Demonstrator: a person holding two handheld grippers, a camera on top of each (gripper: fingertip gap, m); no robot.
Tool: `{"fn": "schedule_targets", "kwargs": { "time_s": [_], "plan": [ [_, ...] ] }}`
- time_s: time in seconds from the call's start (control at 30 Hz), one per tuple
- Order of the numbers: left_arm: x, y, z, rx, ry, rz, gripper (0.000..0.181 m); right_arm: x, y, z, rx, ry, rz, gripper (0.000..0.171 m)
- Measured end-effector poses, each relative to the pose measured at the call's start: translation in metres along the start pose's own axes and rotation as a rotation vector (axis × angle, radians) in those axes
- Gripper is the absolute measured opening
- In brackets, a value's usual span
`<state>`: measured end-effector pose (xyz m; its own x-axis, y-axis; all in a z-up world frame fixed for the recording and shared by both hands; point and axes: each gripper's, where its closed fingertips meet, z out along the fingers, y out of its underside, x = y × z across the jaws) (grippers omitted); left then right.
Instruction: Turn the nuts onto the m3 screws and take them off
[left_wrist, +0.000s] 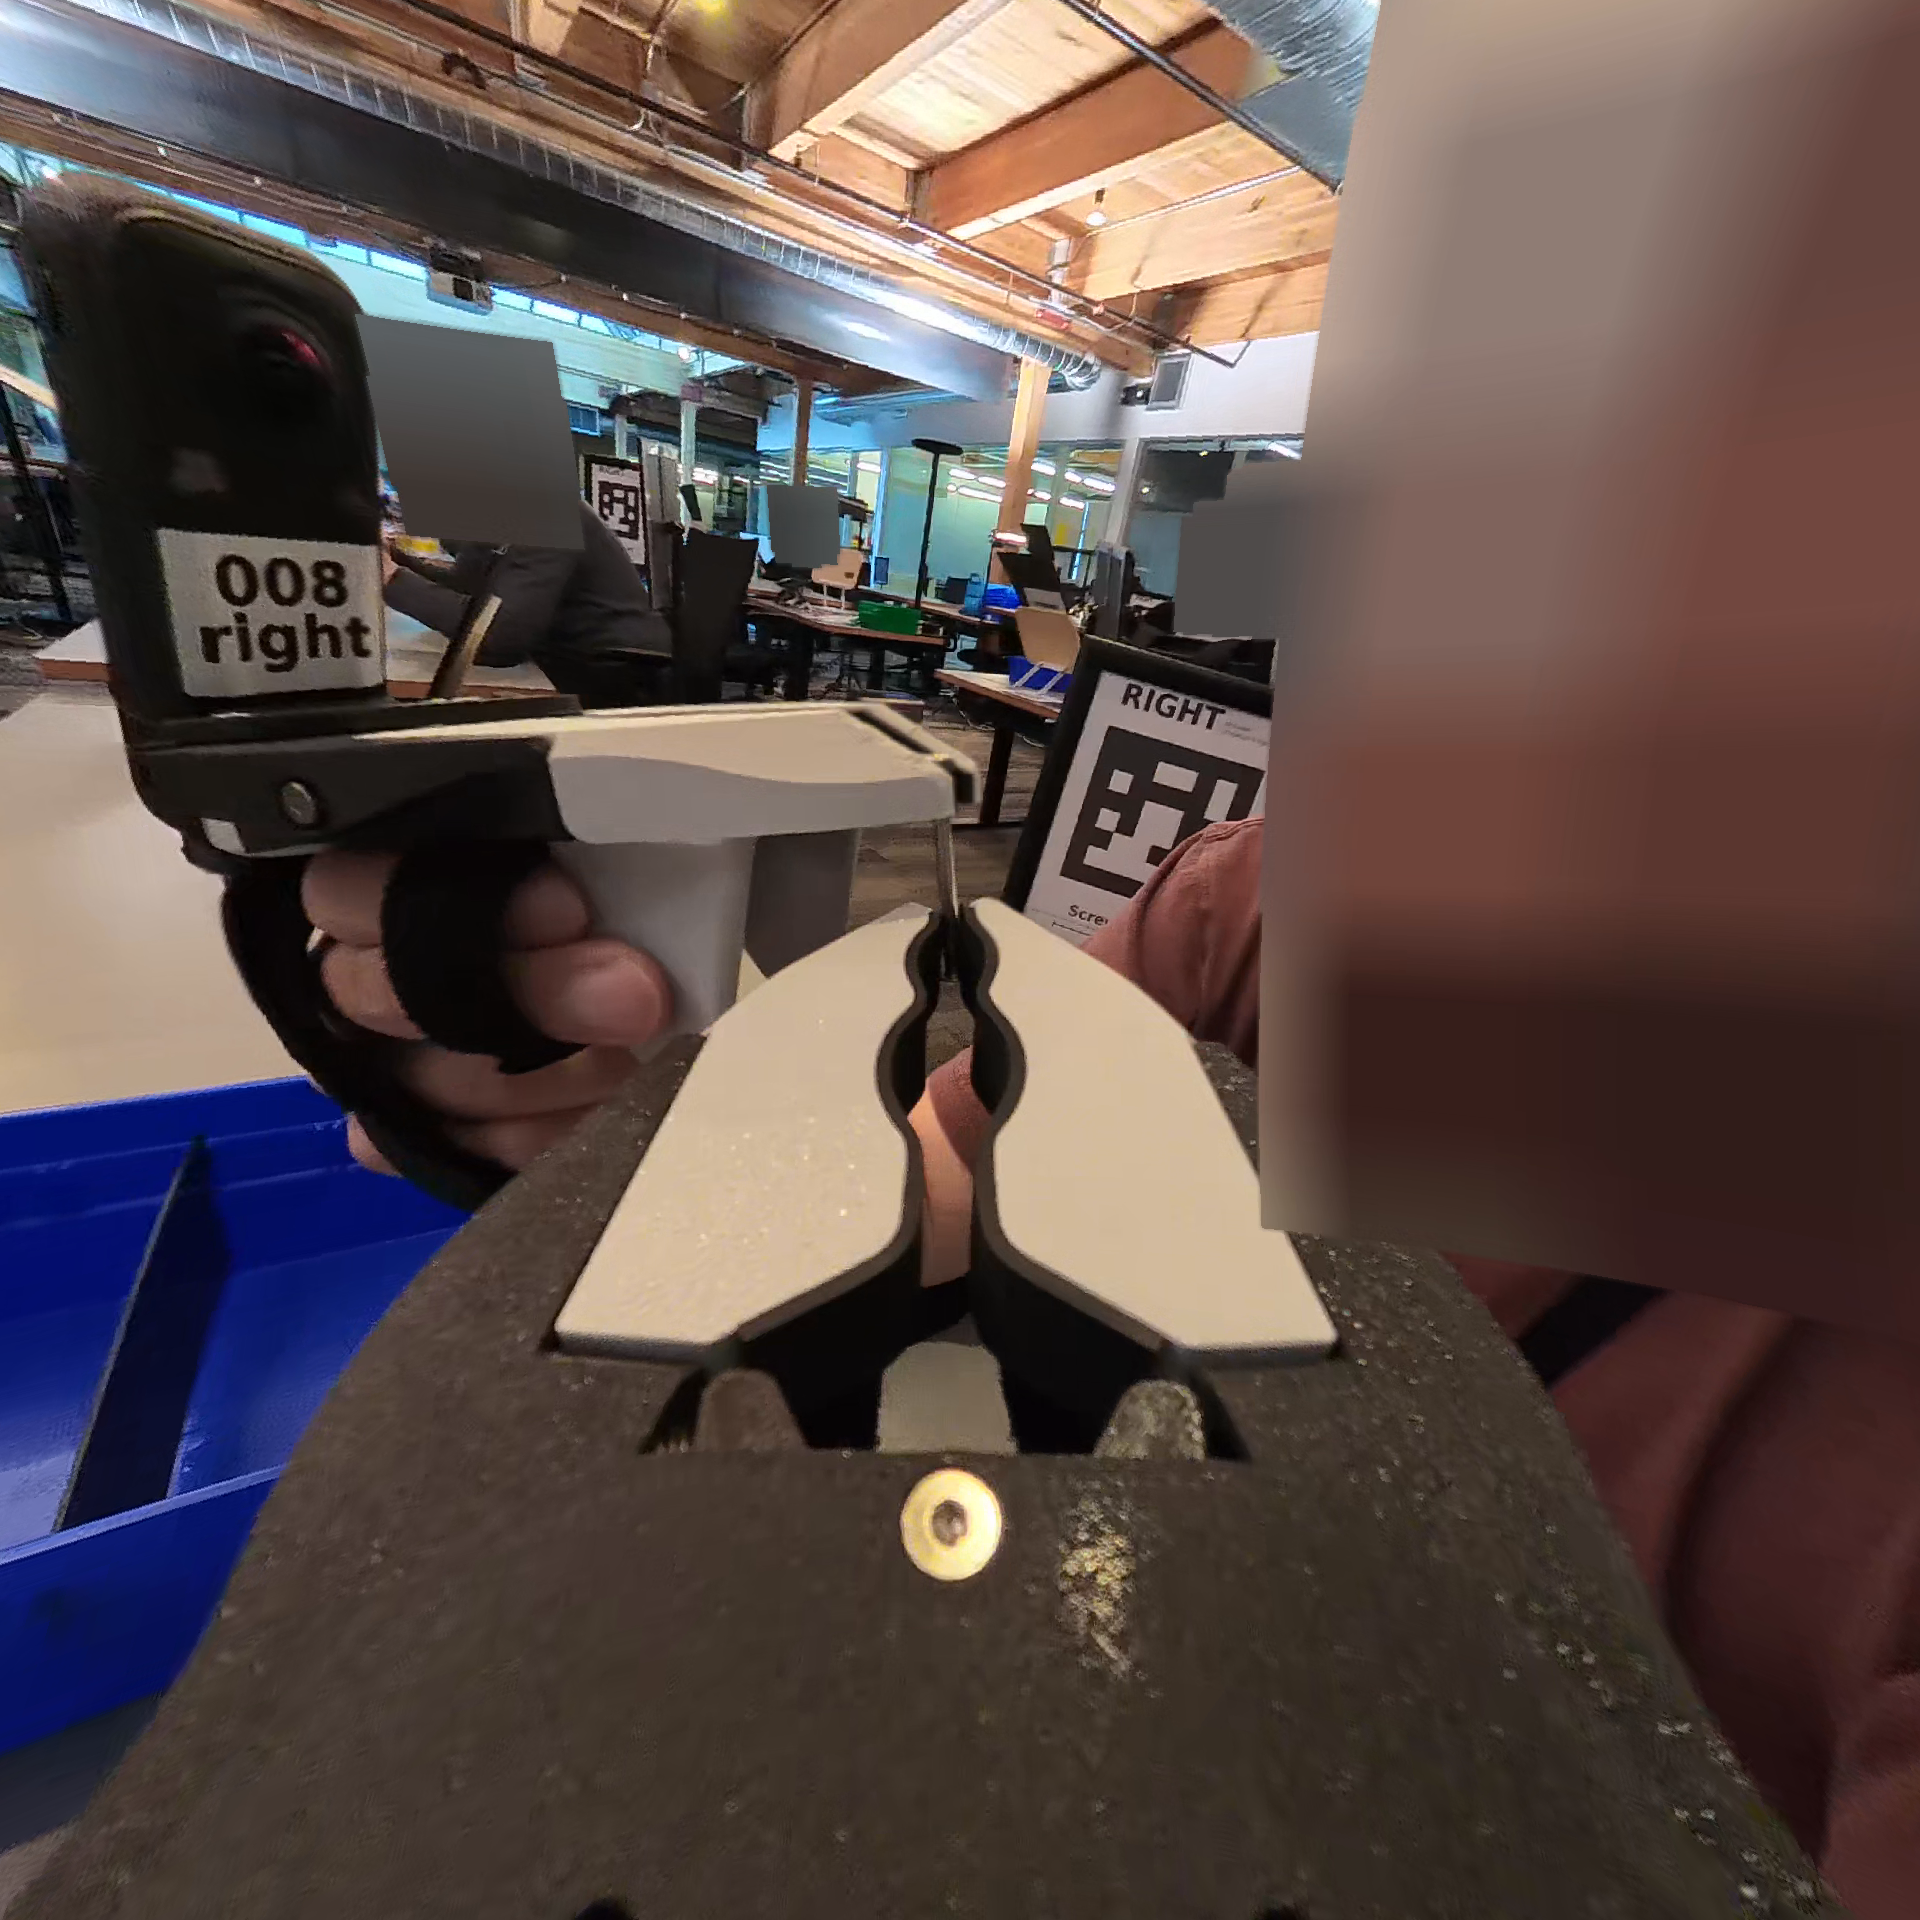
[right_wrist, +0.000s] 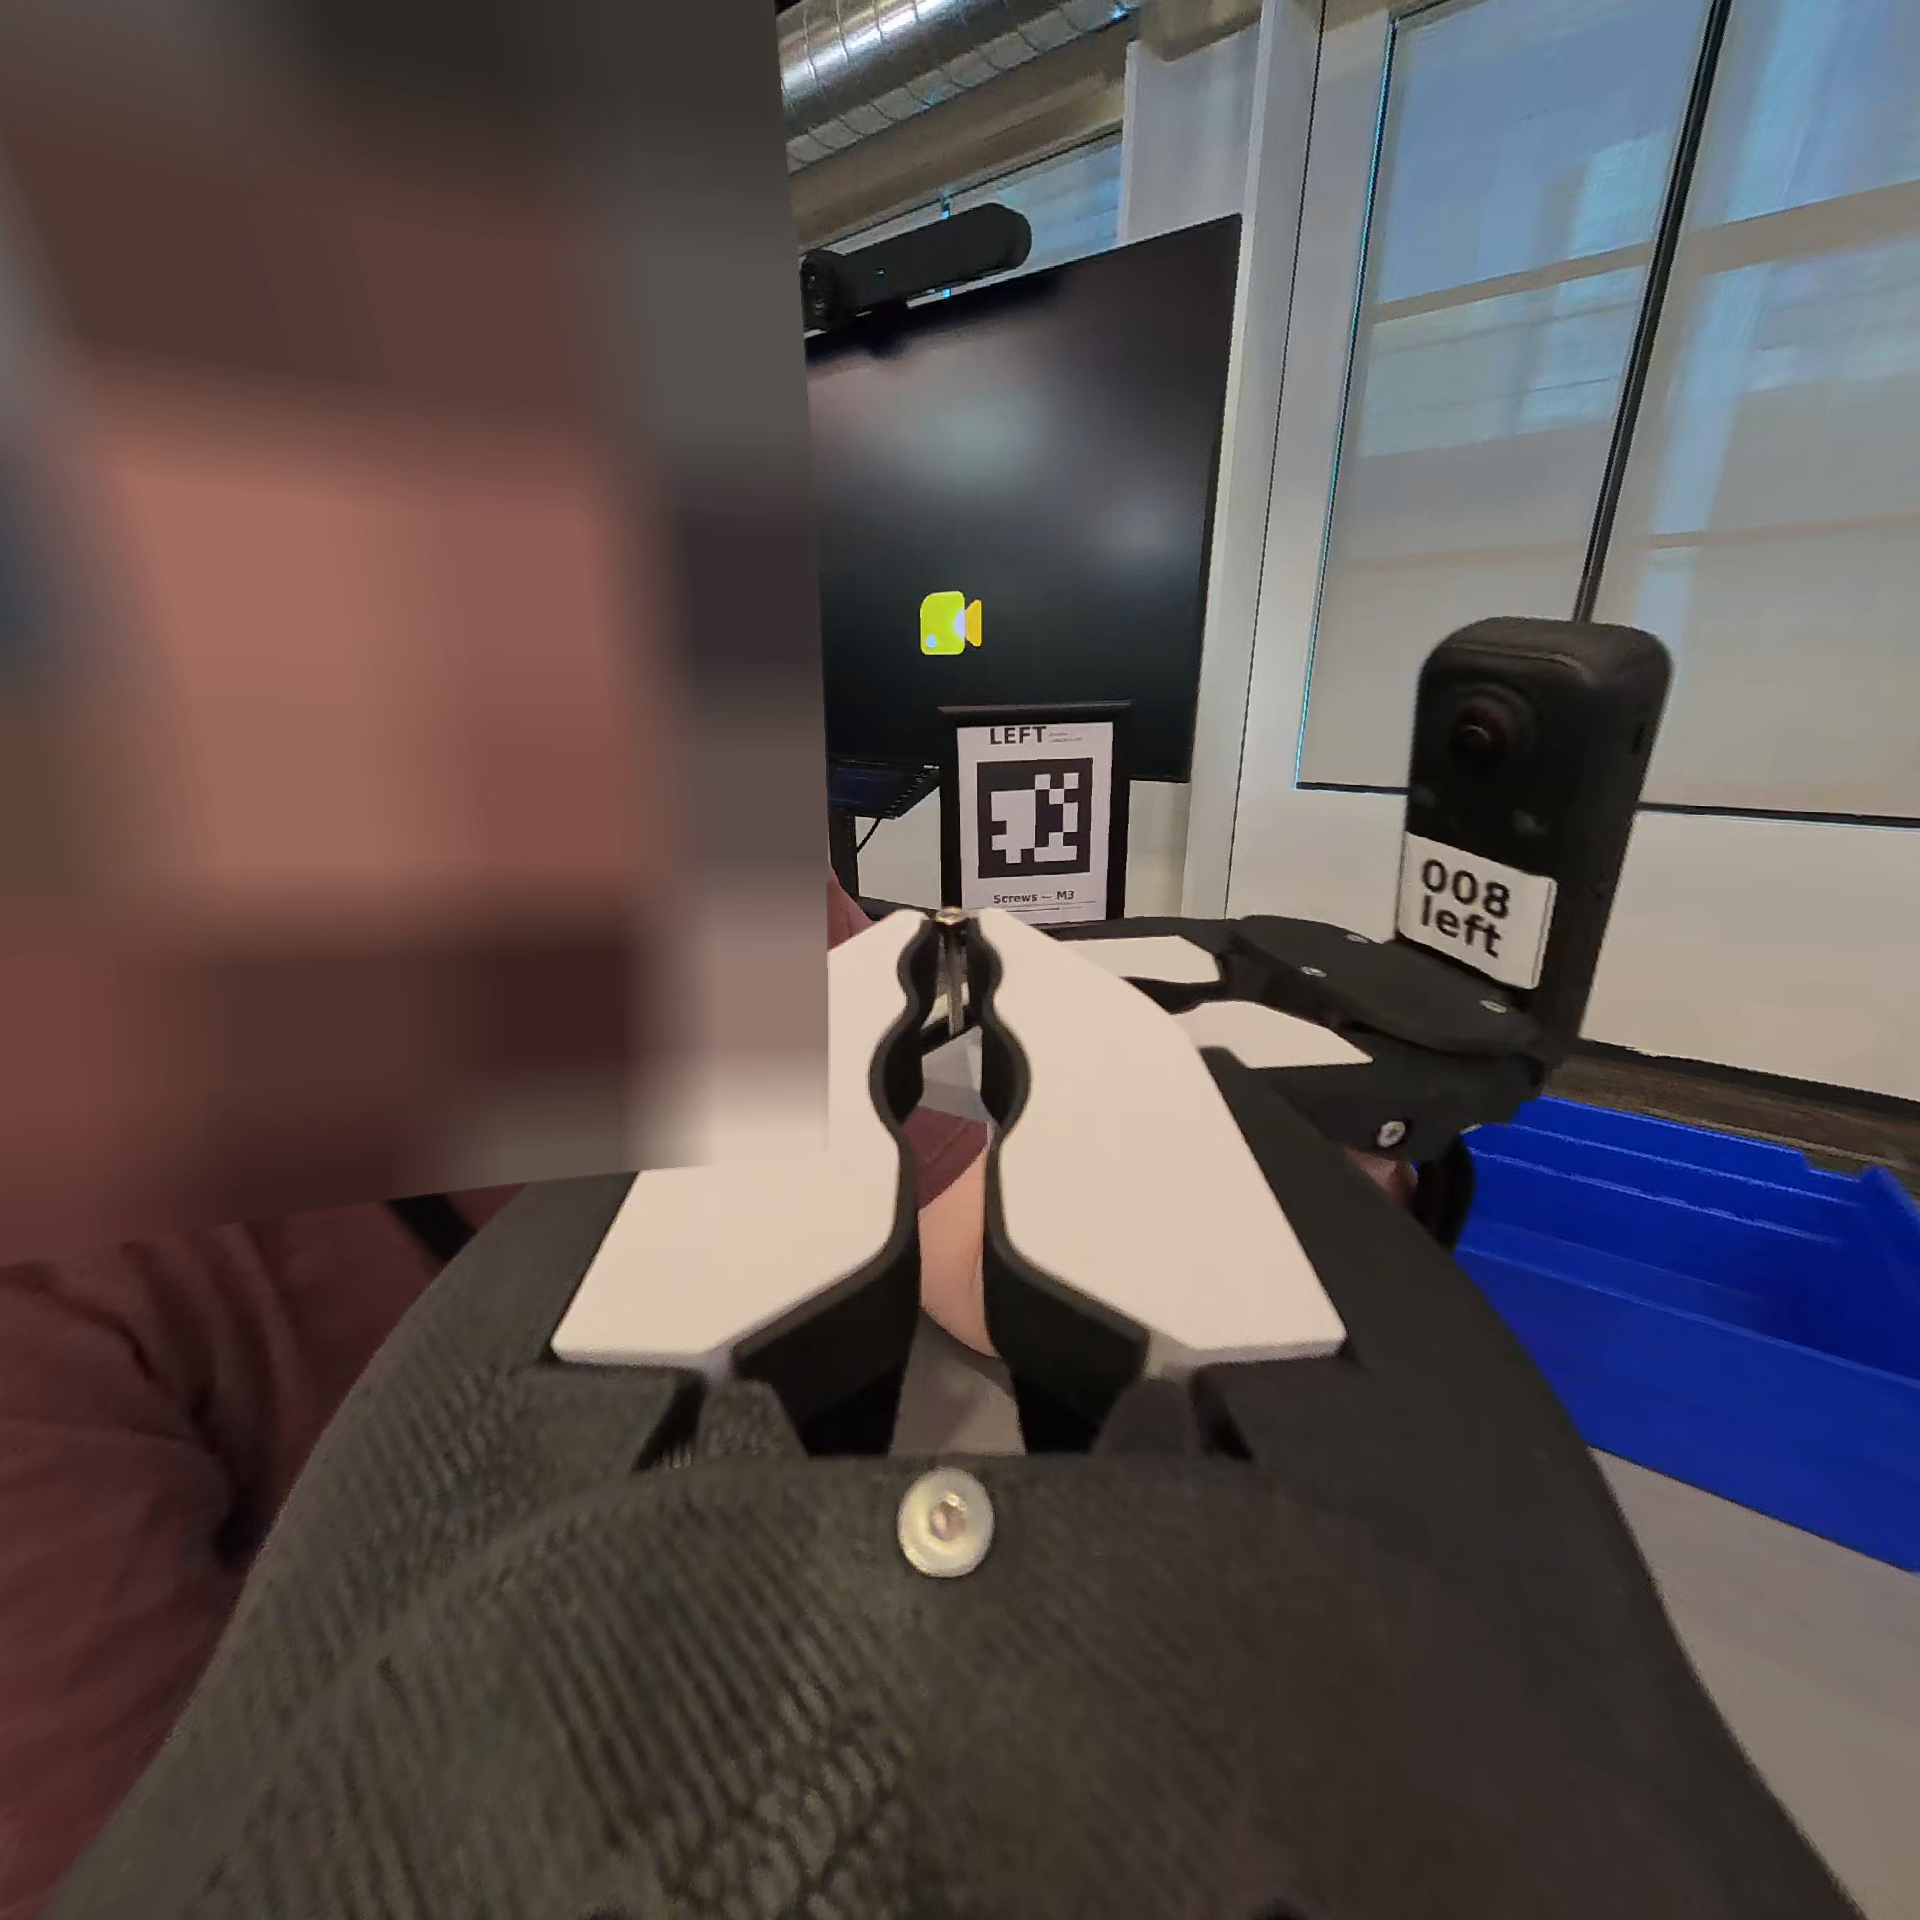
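My left gripper is shut on the lower end of a thin M3 screw that stands upright. My right gripper comes in from the left, held by a hand, and meets the top of that screw. In the right wrist view my right gripper is shut on a small round metal piece at its tips, which looks like the nut on the screw end. The screw shaft shows in the gap below it. The left gripper reaches in from the right, its tips hidden behind my right fingers.
A blue divided bin sits on the white table at the lower left; it also shows in the right wrist view. Framed marker signs stand behind the grippers. The person's dark red sleeve is close by. Only a small space, under 4 cm, lies between the two pairs of fingers.
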<state>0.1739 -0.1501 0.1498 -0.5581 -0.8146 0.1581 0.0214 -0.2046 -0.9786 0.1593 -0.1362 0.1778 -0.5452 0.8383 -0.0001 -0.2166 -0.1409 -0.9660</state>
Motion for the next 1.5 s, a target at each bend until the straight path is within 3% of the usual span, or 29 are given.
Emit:
{"fn": "schedule_targets", "kwargs": {
  "time_s": [0.17, 0.23, 0.27, 0.33, 0.47, 0.67, 1.33, 1.5],
  "plan": [
    [-0.009, -0.002, -0.004, 0.003, -0.068, 0.025, 0.003, 0.008, -0.001, -0.004, 0.001, 0.060, 0.012, 0.006],
    [-0.015, -0.005, -0.009, 0.014, -0.127, 0.052, 0.003, 0.014, -0.004, -0.006, 0.001, 0.124, 0.019, 0.022],
    [-0.018, -0.011, -0.013, 0.042, -0.172, 0.071, 0.003, 0.020, -0.008, -0.009, 0.007, 0.187, 0.019, 0.031],
    [-0.028, -0.026, -0.025, 0.118, -0.298, 0.104, 0.003, 0.036, -0.015, -0.020, 0.014, 0.368, 0.002, 0.034],
    [-0.063, -0.035, -0.058, 0.106, -0.722, 0.256, 0.002, 0.056, -0.034, -0.032, 0.029, 0.729, -0.160, 0.036],
    [-0.076, -0.033, -0.068, 0.072, -0.889, 0.300, 0.002, 0.079, -0.029, -0.041, -0.055, 1.105, -0.311, 0.030],
    [-0.078, -0.028, -0.060, 0.032, -0.881, 0.311, 0.002, 0.083, -0.021, -0.035, 0.013, 0.987, -0.148, 0.006],
    [-0.069, -0.028, -0.051, 0.035, -0.786, 0.297, 0.003, 0.075, -0.021, -0.028, 0.003, 0.869, -0.137, 0.005]
  ]
}}
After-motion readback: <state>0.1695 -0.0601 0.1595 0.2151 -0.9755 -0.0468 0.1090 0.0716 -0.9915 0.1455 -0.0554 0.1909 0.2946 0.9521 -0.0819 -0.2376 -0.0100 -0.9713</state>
